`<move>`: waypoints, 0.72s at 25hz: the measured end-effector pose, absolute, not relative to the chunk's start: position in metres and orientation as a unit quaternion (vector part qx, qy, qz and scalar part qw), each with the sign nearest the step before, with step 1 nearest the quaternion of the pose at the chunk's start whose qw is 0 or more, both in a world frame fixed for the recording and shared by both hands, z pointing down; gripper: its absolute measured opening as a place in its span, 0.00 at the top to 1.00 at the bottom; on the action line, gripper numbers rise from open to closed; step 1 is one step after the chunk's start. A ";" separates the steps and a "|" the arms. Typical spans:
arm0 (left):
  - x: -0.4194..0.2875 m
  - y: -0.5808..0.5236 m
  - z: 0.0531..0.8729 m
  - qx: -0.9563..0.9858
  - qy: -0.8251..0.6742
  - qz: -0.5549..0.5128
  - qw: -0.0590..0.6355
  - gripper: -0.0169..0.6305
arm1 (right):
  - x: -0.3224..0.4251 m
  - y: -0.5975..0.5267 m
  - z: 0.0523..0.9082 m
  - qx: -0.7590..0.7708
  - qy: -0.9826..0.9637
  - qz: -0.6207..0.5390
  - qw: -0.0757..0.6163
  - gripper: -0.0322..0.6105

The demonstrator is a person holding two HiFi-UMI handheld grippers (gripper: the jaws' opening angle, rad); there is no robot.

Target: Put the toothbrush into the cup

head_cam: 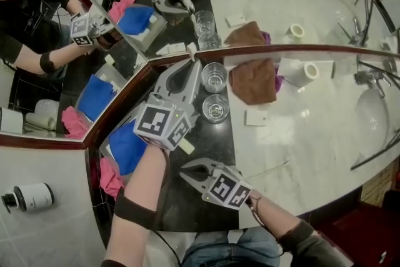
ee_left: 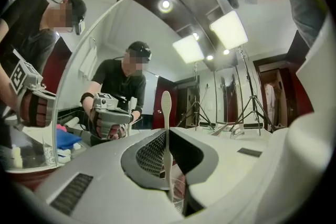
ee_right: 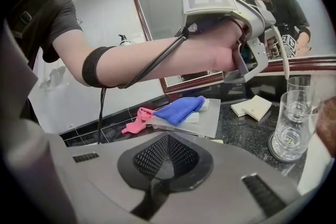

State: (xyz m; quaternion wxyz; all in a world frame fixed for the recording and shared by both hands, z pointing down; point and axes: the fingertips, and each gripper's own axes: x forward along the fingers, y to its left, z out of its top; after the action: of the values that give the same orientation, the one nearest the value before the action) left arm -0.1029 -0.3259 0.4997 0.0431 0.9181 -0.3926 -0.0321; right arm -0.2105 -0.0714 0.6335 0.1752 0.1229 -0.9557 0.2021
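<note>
A: Begin with the largest item. Identify the work surface.
B: White marble desk [head_cam: 300, 147], with a dark stone strip along the left. Backed by a corner mirror [head_cam: 294, 3] in a dark red frame.
A: Report left claw [head_cam: 191, 67].
B: Held about level over the dark strip, close to the mirror frame. Narrowed onto the toothbrush [ee_left: 166, 113], pads pressing the handle from both sides.
A: Report right claw [head_cam: 185, 173].
B: Nearer the person, angled slightly down toward the strip. Closed completely, with nothing between the pads.
A: List the tray and cloths.
B: Grey tray [ee_right: 212, 118] on the strip, left of both claws. Blue cloth [ee_right: 178, 110] bunched on the tray; pink cloth [ee_right: 137, 117] draped over its left edge. Brown cloth [head_cam: 253, 81] crumpled on the marble, just right of the glassware.
A: Locate the cups.
B: Two, both clear and upright on the strip. Far glass cup [head_cam: 214, 76] just beside the left claw tips; near glass cup [head_cam: 215, 107] close in front of it, toward the person.
A: Locate the toothbrush.
B: Gripped upright in the left claw, oval end up, clear of the desk. Lower end close to the rim of the far glass cup in the right gripper view; not possible to tell whether inside that rim.
</note>
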 end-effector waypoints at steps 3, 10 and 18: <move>-0.099 -0.335 0.499 0.918 -0.391 -0.046 0.042 0.94 | -0.209 -0.074 0.640 0.123 -0.956 0.204 0.173 0.94; -0.087 -0.346 0.515 0.920 -0.388 -0.040 0.044 0.94 | -0.199 -0.080 0.645 0.134 -0.953 0.218 0.163 0.94; -0.089 -0.345 0.558 0.915 -0.397 -0.010 0.070 0.94 | -0.191 -0.082 0.651 0.140 -0.950 0.228 0.162 0.94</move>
State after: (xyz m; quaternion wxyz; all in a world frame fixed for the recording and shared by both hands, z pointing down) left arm -0.0893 -0.3452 0.5581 0.0704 0.9153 -0.3965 -0.0098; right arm -0.1912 -0.0815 0.6512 0.1620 0.1402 -0.9498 0.2281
